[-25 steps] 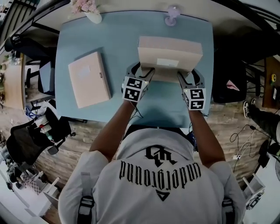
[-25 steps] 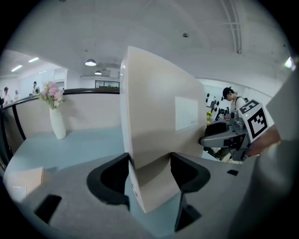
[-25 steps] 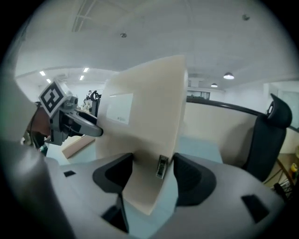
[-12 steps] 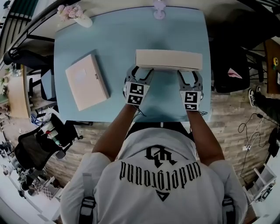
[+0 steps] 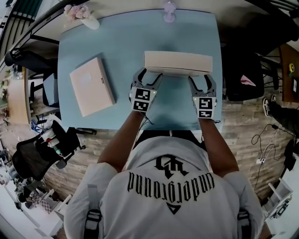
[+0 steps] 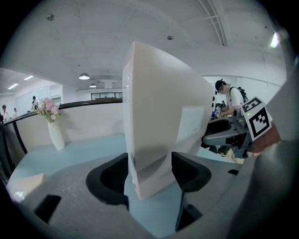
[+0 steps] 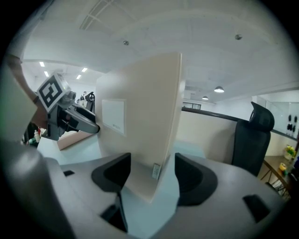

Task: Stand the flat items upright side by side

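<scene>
A beige flat box (image 5: 177, 63) stands upright on its long edge on the blue table (image 5: 126, 42). My left gripper (image 5: 149, 75) straddles its left end and my right gripper (image 5: 202, 79) straddles its right end. In the left gripper view the box (image 6: 159, 121) rises between the jaws of the left gripper (image 6: 149, 175). In the right gripper view the box (image 7: 140, 121) stands inside the right gripper (image 7: 153, 175), with a strip of table showing beside it. Both pairs of jaws have just been opening, the box still between them. A second beige box (image 5: 92, 86) lies flat at the table's left.
A white vase of pink flowers (image 5: 79, 14) stands at the far left corner, and a small purple object (image 5: 169, 10) at the far edge. A black chair (image 5: 240, 70) is off the table's right side. The person's body is against the near edge.
The box has gone from leaning with its broad face showing to standing straight up on its edge. Both grippers stay at its ends, their jaws a little wider apart.
</scene>
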